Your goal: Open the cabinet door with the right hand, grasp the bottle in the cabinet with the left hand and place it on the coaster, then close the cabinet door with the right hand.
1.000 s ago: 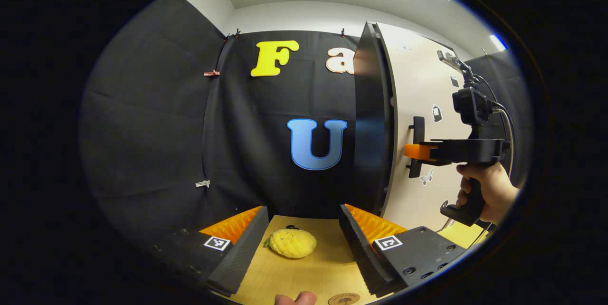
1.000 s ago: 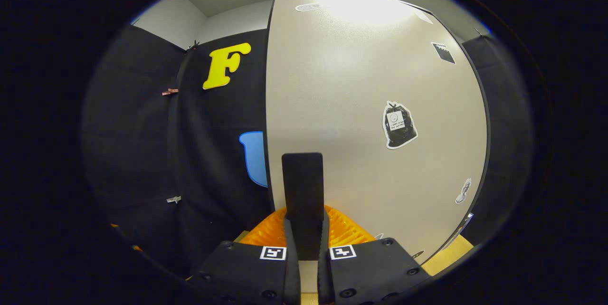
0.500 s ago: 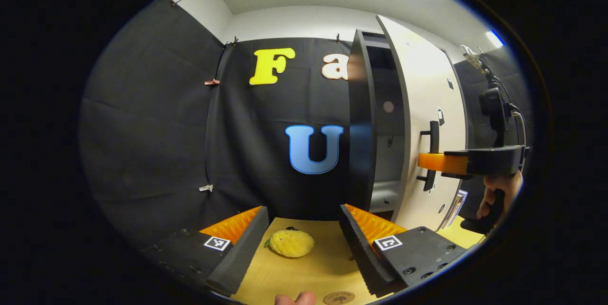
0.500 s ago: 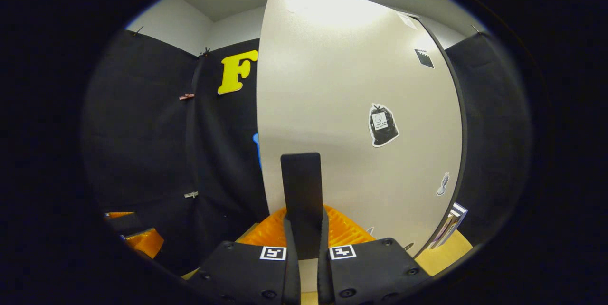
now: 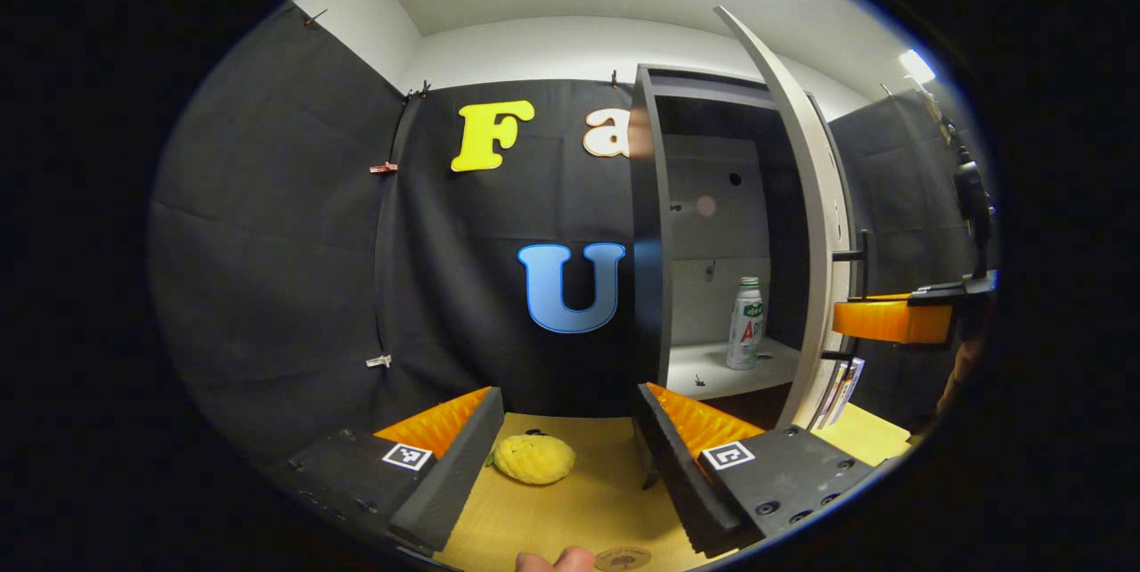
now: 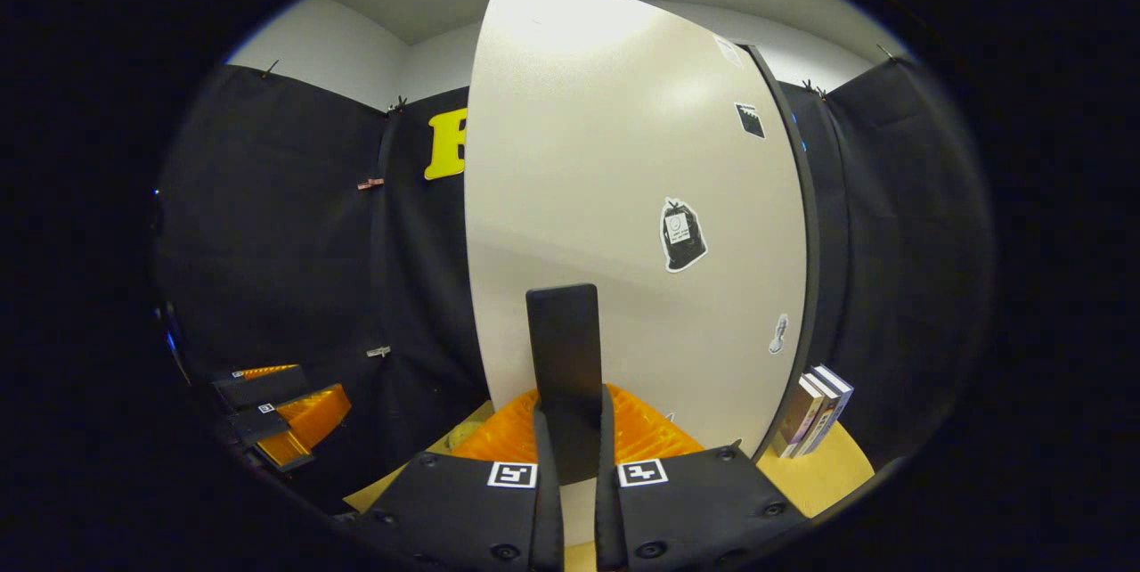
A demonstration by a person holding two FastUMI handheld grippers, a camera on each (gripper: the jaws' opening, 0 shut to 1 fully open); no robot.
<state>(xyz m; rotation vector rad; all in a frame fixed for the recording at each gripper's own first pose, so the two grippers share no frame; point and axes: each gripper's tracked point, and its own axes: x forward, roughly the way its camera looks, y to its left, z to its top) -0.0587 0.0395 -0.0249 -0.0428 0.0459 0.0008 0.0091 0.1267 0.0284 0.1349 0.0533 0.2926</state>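
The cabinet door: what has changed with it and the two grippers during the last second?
The cabinet door has swung further open, pulled by the right gripper, which stays shut on the door handle. The opening now shows the bottle standing on the shelf. The left gripper is still open and holds nothing; the yellow toy still lies on the table.

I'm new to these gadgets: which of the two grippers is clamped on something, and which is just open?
The right gripper is clamped: its fingers pinch the black door handle. The left gripper stands open over the table, holding nothing.
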